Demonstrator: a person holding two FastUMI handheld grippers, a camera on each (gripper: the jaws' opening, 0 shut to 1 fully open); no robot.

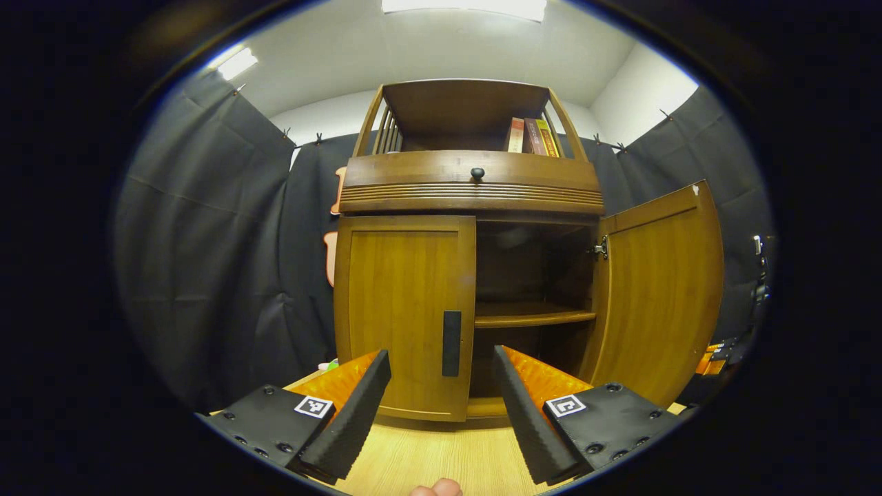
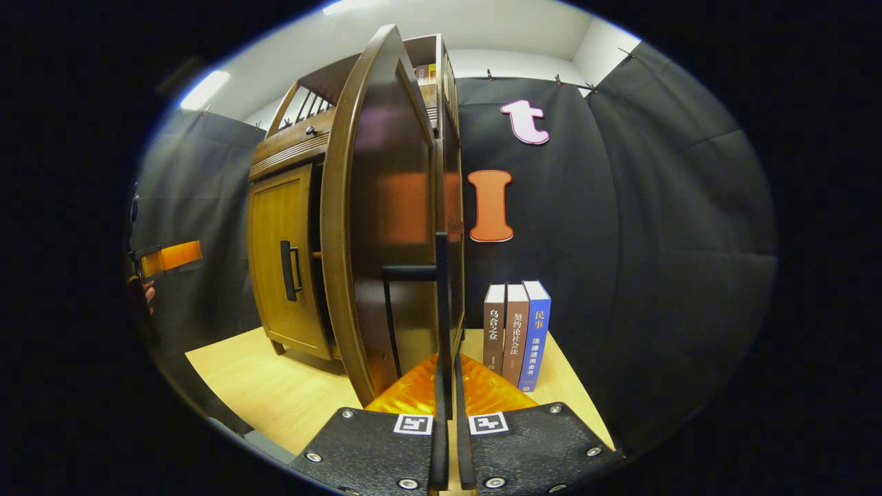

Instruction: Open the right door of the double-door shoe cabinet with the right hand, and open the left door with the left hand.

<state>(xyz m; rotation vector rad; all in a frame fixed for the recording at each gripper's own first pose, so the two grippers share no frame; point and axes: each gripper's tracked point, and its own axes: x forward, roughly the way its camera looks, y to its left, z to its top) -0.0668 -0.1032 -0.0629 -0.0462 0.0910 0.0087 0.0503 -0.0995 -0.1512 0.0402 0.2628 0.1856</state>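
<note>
Shoe cabinet (image 1: 468, 186) stands on the pale wooden tabletop (image 1: 427, 458) against the black cloth wall, and from my left gripper view I face it head-on. Its right door (image 1: 658, 289) is swung wide open, hinged at the cabinet's right side, and I can see the dark interior with one shelf (image 1: 534, 317) across it. Its left door (image 1: 406, 313) is shut flat, with its dark upright handle (image 1: 451, 343) near the inner edge. My left gripper (image 1: 441, 406) hangs in front of that door, apart from it, with its fingers spread wide and nothing between them; the handle sits in the gap as I look along them. Above the doors I see a drawer front with a small round knob (image 1: 477, 173), and a few books (image 1: 530, 136) stand on the top shelf. In the right gripper view, my right gripper (image 2: 446, 386) has its fingers drawn close together on the thin dark handle (image 2: 441, 310) of the open right door (image 2: 386, 227), which I see edge-on right before the camera. Three upright books (image 2: 517, 334) stand on the table just beyond it, by the wall. Far to the left in this view I can make out the other gripper (image 2: 169, 256).
</note>
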